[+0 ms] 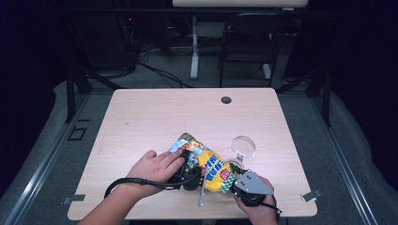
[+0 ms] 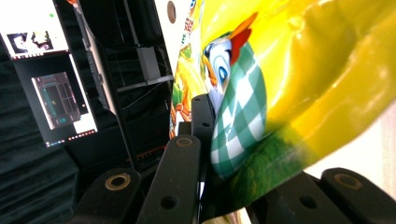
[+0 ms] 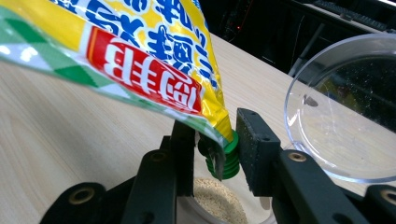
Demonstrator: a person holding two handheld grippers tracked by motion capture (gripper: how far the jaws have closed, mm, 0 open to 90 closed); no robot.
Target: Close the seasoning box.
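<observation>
A yellow printed snack bag (image 1: 212,167) lies tilted over the table's front middle, held from both ends. My left gripper (image 1: 191,168) is shut on the bag's checked green-and-white end (image 2: 238,126), with a hand over it. My right gripper (image 1: 233,182), under its grey plate, closes its jaws on a green ribbed piece (image 3: 229,156) at the bag's lower corner (image 3: 205,116). Right below that corner stands a clear container of beige grains (image 3: 219,205).
A clear round dish (image 1: 243,146) rests just behind the bag and shows again as the clear round dish (image 3: 341,107) beside my right jaw. A thin grey stick (image 1: 201,194) lies by the table's front edge (image 1: 187,216). A chair (image 1: 248,42) stands beyond the table.
</observation>
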